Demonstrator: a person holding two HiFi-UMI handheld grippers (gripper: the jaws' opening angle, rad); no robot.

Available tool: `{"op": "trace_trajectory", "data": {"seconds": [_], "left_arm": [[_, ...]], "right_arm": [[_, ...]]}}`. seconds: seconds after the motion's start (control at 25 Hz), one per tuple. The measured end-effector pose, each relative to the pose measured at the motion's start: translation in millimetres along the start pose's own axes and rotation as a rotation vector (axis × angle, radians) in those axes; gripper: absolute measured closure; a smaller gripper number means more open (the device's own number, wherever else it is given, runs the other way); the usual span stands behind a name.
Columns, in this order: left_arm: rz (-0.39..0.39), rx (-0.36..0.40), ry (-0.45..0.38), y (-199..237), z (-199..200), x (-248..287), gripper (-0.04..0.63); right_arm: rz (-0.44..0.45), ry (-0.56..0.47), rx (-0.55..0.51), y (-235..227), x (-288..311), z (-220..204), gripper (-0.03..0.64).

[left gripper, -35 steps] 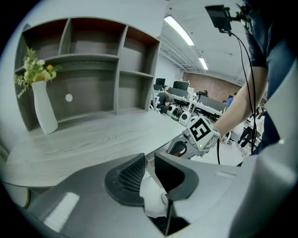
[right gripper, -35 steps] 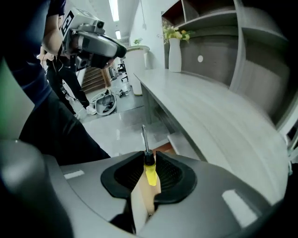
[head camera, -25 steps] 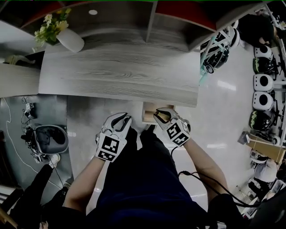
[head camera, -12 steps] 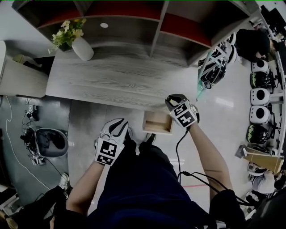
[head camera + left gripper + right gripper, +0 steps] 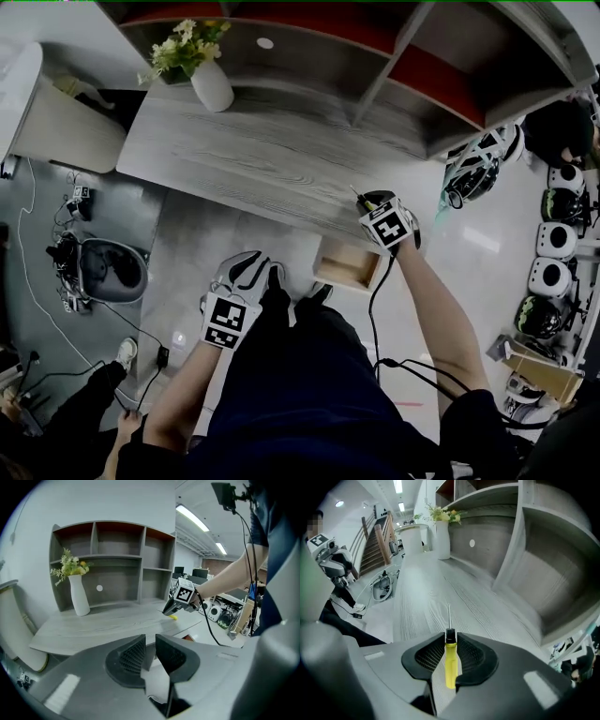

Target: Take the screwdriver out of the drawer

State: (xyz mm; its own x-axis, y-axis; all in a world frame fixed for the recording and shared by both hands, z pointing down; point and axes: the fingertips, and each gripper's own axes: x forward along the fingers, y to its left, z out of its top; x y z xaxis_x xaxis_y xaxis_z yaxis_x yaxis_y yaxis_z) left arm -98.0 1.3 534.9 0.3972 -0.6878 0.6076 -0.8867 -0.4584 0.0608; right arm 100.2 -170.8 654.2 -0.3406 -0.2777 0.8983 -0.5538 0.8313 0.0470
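My right gripper (image 5: 367, 199) hovers over the right front corner of the grey wooden desk (image 5: 244, 150), shut on a yellow-handled screwdriver (image 5: 450, 665). Its thin shaft points forward across the desk top. From the left gripper view, the right gripper (image 5: 169, 612) and the yellow handle (image 5: 173, 617) show above the desk edge. A small wooden drawer (image 5: 349, 265) stands pulled out below that corner, just under the right gripper. My left gripper (image 5: 246, 272) hangs low in front of the desk, left of the drawer. A narrow gap shows between its pads (image 5: 133, 656) and nothing is in it.
A white vase with flowers (image 5: 211, 84) stands at the desk's back left, before a shelf unit (image 5: 375, 56). A grey round seat (image 5: 112, 272) and cables lie on the floor at left. Helmet-like white devices (image 5: 553, 234) line the right side.
My right gripper lifted out of the open drawer with the screwdriver and moved up over the desk's corner. The left gripper stayed low by the person's leg, shifting only slightly.
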Motion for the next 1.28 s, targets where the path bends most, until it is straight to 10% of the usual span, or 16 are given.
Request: {"op": "trace_trajectory", "data": {"seconds": [0.6,1.28], "left_arm": [[0.009,-0.04,0.002,9,1,8,0.528],[-0.057,0.082,-0.232,-5,124,15,0.528]], "right_arm": [[-0.026,-0.02,0.017,-4,14,10,0.477],[-0.191,-0.602,0.247,-33,-198,59,0.474]]}}
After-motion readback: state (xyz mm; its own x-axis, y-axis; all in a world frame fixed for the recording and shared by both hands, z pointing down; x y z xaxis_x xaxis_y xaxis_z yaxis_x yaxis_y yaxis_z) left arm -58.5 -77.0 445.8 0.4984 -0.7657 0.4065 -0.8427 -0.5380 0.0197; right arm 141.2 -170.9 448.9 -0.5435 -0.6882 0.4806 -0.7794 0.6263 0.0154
